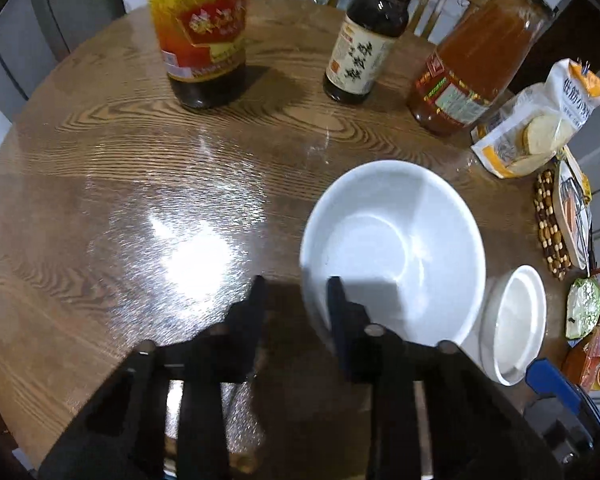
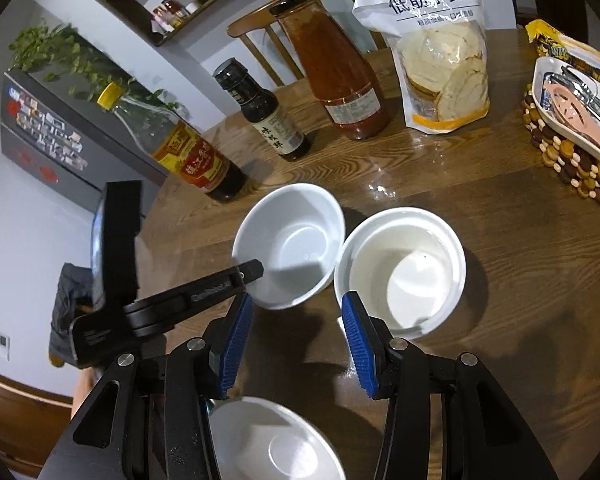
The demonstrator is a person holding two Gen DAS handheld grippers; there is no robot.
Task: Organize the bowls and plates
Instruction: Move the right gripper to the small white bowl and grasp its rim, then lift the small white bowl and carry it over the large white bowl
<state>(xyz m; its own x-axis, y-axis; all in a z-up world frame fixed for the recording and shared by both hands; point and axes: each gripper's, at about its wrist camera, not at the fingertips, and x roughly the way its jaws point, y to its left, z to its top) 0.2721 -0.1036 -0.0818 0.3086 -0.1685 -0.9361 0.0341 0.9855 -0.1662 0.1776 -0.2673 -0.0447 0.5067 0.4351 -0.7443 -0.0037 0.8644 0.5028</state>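
The round brown wood-grain table (image 1: 140, 152) carries three white ceramic bowls.

Left tool: in the left wrist view, the black two-finger left gripper (image 1: 296, 292) straddles the near rim of the wide white ceramic bowl (image 1: 396, 248). One finger stands inside the bowl, the other outside over the table. The right wrist view shows the same gripper (image 2: 256, 270) reaching in from the left, with its tip at the near rim of this bowl (image 2: 292, 240). The gap between the fingers is narrow. Whether the pads press on the rim cannot be told.

Right tool: the right gripper with blue ribbed pads (image 2: 296, 344) hangs unclenched, with nothing between the pads. Its right pad lies just beside the near rim of the straight-walled white ceramic bowl (image 2: 404, 268); contact cannot be told. This bowl stands immediately right of the wide bowl, rims almost touching. The left wrist view shows it at the right edge (image 1: 516, 324).

A third white ceramic bowl (image 2: 272, 440) sits below the right gripper, at the bottom of the right wrist view.

Behind the bowls stand a yellow-capped clear bottle of dark liquid (image 2: 180, 148), a small dark sauce bottle (image 2: 268, 116), a tall jar of orange-red sauce (image 2: 336, 72) and a white-and-yellow flour bag (image 2: 436, 48). A white dish on a beaded wooden trivet (image 2: 572, 116) sits at the right.
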